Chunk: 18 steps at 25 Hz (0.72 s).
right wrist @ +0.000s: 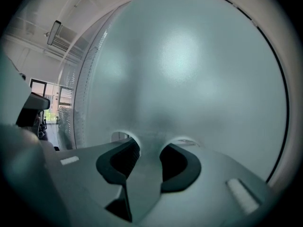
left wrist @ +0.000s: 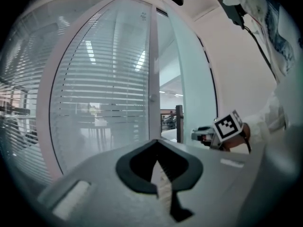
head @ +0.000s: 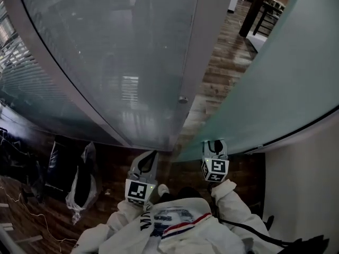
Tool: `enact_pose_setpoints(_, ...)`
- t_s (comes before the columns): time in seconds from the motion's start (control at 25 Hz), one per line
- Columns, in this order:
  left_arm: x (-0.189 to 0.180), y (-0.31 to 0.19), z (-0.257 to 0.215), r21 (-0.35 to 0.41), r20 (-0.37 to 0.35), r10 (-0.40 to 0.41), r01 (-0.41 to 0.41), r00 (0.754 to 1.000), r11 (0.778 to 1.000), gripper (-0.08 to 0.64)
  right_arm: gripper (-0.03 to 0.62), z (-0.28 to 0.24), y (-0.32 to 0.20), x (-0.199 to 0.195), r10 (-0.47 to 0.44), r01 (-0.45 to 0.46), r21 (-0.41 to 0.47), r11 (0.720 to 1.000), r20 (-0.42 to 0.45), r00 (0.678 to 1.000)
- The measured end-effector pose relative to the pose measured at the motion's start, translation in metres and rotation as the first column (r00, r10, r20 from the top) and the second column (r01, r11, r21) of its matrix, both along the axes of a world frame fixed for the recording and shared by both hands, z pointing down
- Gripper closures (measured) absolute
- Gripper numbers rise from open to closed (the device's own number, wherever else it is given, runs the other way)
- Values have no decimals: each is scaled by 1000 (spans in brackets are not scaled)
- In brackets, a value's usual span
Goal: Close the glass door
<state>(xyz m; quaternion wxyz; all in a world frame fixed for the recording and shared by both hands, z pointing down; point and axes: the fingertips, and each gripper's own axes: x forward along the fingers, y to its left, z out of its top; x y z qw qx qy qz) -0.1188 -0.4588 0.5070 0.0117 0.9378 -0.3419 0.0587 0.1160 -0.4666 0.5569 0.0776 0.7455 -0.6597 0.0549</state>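
Closest to the camera in the head view are the person's white jacket sleeves (head: 233, 205), each ending in a hand-held gripper that bears a cube with black-and-white square markers. The left hand-held gripper (head: 150, 156) points toward the gap in the doorway. Its own view shows its dark jaws closed tip to tip, with nothing between them. The right hand-held gripper (head: 214, 144) reaches to the large frosted, pale-green glass door (head: 280, 73). In the right gripper view its jaws stand partly apart, with their tips right up against the frosted pane that fills the view. Nothing is clamped between them.

The door takes up the right side of the head view and is swung open. A strip of brown wooden plank floor (head: 220, 75) shows between it and the pale grey door-frame post (head: 201, 46), which has a small round metal knob (head: 183, 99) on it. Left of the post is a fixed glass wall panel backed by horizontal blinds (head: 116, 52). Below that panel, dark bags and a pale crumpled sheet (head: 79, 184) lie on the floor. A plain white wall (head: 302, 189) stands just right of the door.

Farther off, through the gap, the floor runs on to a dark wooden post (head: 253, 9) — beyond it the room is too small to make out.
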Motion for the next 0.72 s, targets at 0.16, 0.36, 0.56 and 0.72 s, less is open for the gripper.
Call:
enact_pose_setpoints(0.16,-10,-3,-7,20,-19,-6,6,1000,1000,565,464,5,-5,1,8,-8,-23,1000,1,1000)
enact_pose_setpoints(0.36,-9,-5,-9,20,-24,13,-13,1000,1000,565,466,3,-14,4,31,-31,-32,999,-4,1000)
enact_pose_setpoints(0.56,4,-8,-16,66,-10,48,-48,999,997,565,468,6,-24,7,29,-30,-44,999,-3,1000)
enact_pose_setpoints(0.72,13,-17,-18,47,-10,52,-51,999,998,565,468,8,-30,9,46,-46,-39,998,-4,999)
